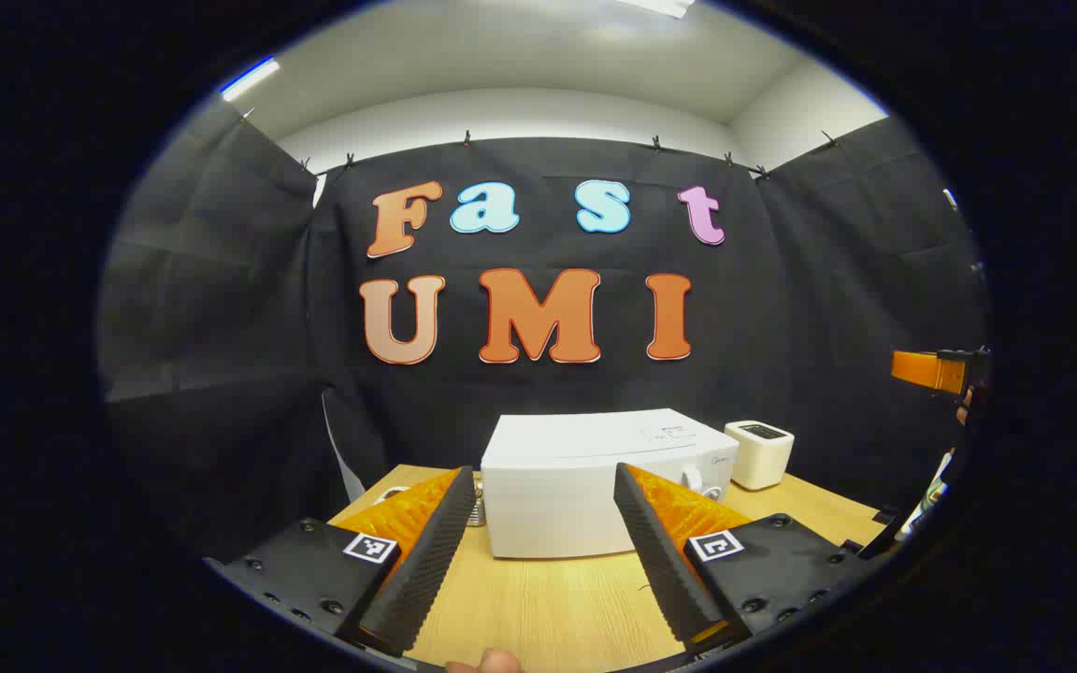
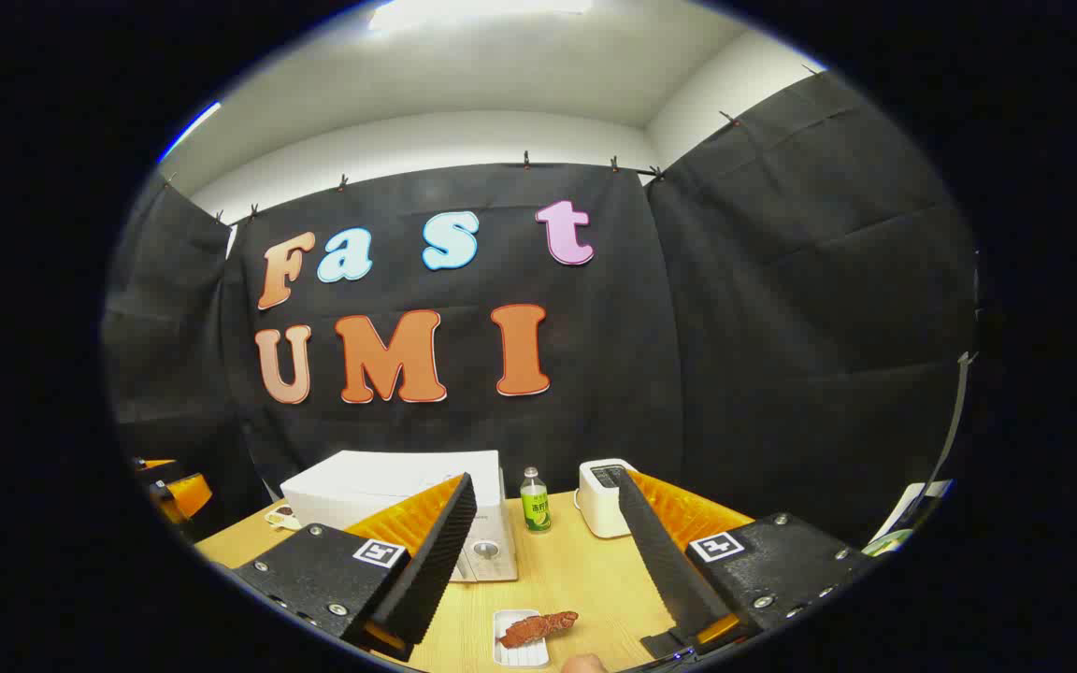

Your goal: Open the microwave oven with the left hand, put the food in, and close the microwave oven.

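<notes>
The left gripper (image 1: 543, 551) hangs above the table (image 1: 548, 608) with its 2 fingers spread and nothing between them, pointing at the closed white microwave oven (image 1: 595, 486) dead ahead, so it is the nearer one for the door. The right gripper (image 2: 548, 561), also spread and empty, has the food (image 2: 538, 627) on its small white tray (image 2: 520, 650) just ahead and below.

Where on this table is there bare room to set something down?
Bare wood lies in front of the microwave, between it and the near table edge. In the right gripper view, it is crowded where the bottle stands between microwave and toaster, and the food tray takes the near edge.
</notes>
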`<move>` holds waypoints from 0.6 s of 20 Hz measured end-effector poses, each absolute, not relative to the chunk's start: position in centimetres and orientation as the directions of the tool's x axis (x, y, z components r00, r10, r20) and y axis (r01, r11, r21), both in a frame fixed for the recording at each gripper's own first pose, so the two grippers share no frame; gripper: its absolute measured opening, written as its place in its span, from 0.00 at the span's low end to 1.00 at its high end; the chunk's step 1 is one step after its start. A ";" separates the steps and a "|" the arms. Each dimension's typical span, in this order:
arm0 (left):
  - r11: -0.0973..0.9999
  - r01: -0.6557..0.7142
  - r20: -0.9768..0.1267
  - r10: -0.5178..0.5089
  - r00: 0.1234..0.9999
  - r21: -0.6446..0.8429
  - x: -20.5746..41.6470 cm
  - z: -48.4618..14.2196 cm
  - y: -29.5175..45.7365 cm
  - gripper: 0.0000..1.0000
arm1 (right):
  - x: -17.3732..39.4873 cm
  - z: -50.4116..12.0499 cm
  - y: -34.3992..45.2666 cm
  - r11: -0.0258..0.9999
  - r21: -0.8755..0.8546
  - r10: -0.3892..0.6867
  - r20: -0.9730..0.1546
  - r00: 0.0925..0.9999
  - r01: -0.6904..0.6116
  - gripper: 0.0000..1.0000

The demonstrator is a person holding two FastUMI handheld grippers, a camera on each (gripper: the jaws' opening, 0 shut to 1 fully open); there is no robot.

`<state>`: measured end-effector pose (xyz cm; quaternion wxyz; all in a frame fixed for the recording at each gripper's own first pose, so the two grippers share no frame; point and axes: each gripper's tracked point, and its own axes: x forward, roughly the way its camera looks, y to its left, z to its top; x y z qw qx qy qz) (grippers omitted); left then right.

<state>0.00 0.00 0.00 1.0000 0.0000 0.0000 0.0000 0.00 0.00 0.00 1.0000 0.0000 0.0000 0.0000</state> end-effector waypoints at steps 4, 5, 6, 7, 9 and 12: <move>1.000 0.008 0.038 -0.008 0.999 0.009 -0.2 1.5 -0.3 0.94 | -0.1 0.9 -0.8 0.999 0.036 -0.006 0.021 1.000 0.005 0.95; 1.000 0.013 0.038 -0.014 0.999 0.007 0.0 1.7 -0.5 0.94 | 0.1 1.3 -1.0 1.000 0.030 -0.011 0.029 1.000 0.010 0.95; 1.000 0.012 0.042 -0.012 0.999 0.004 0.2 1.9 -0.3 0.94 | 0.3 1.8 -1.3 0.999 0.026 -0.022 0.039 0.999 0.021 0.95; 1.000 0.005 0.039 -0.005 0.999 0.000 0.5 1.8 -0.1 0.98 | 0.4 2.0 -1.3 0.999 0.024 -0.028 0.044 0.999 0.027 0.95; 1.000 -0.010 0.024 0.011 1.000 -0.028 0.6 0.8 0.4 0.94 | 0.6 1.7 -0.2 1.000 0.011 0.000 0.039 0.999 0.000 0.95; 0.998 -0.019 0.022 0.021 1.000 -0.060 0.5 0.0 0.8 0.98 | 1.1 0.9 0.7 0.999 -0.028 0.031 0.026 0.999 -0.030 0.95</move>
